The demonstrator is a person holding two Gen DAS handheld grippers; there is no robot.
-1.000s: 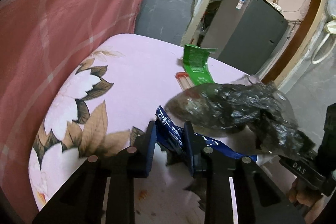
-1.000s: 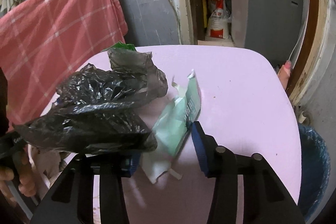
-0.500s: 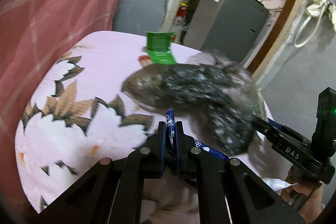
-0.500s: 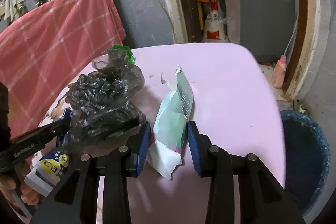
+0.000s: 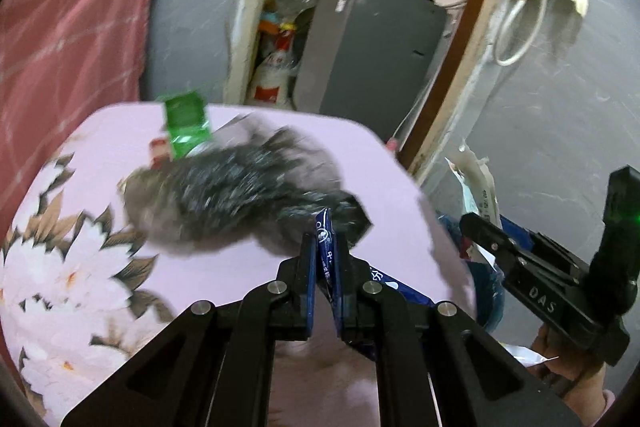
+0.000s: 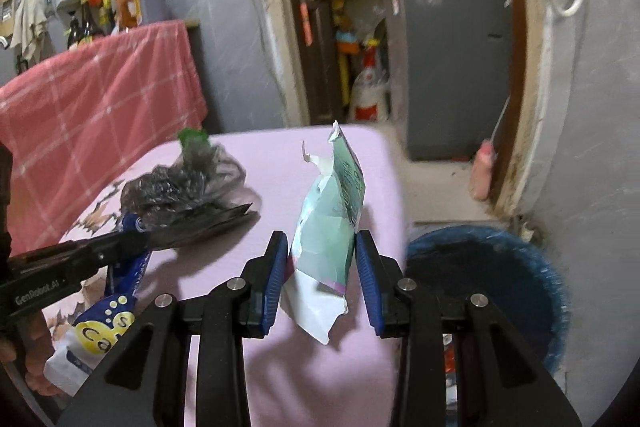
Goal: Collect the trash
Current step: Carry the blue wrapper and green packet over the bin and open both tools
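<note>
Blue-padded left gripper (image 5: 325, 259) clamped on blue wrapper (image 5: 326, 247) and black bag (image 5: 224, 199) above pink table (image 5: 100, 155), right gripper (image 6: 322, 267) closed on pale green packet (image 6: 332, 223) near table edge, blue bin (image 6: 500, 291) just beyond, green wrapper (image 5: 186, 121) on far side.

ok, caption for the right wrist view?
Right gripper holds a torn pale-green packet above the pink table, blue bin alongside.

Each black tool (image 6: 322, 279) has blue ribbed pads (image 6: 276, 279), silver screws and white lettering.
</note>
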